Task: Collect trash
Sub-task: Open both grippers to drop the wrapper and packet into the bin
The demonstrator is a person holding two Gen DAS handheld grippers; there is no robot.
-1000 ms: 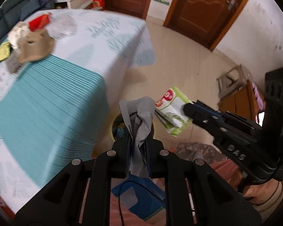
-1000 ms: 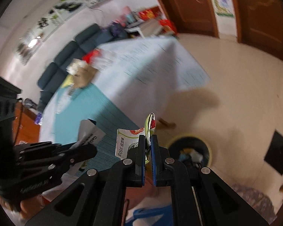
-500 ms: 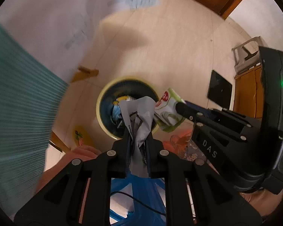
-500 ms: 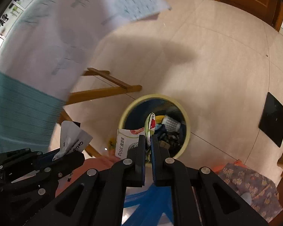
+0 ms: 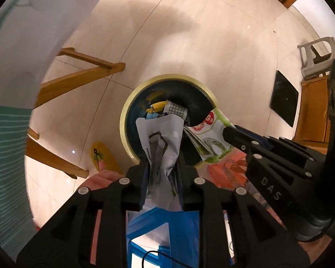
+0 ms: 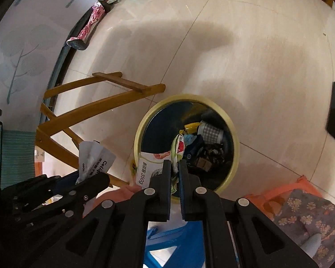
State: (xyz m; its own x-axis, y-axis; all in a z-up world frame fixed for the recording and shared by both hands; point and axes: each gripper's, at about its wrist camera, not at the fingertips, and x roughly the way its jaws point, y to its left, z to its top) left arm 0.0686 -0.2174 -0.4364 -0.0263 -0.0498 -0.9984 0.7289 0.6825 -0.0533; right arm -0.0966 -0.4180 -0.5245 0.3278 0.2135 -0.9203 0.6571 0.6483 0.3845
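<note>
My left gripper (image 5: 163, 167) is opening, white wrapper (image 5: 160, 138) still between its pads, mid-frame over the bin (image 5: 131, 105). Right gripper (image 6: 175, 167) pinches the green pack (image 6: 177, 144). Risk: the wrapper snags, or the pack's lower-left corner overhangs the rim and spills.

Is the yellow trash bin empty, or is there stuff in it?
Not empty. The trash bin already holds wrappers: a yellow one and a checked one.

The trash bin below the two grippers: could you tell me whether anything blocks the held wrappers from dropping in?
Nothing visible does. The trash bin is open-topped, and the white wrapper and green-and-white packet hang over its near rim.
</note>
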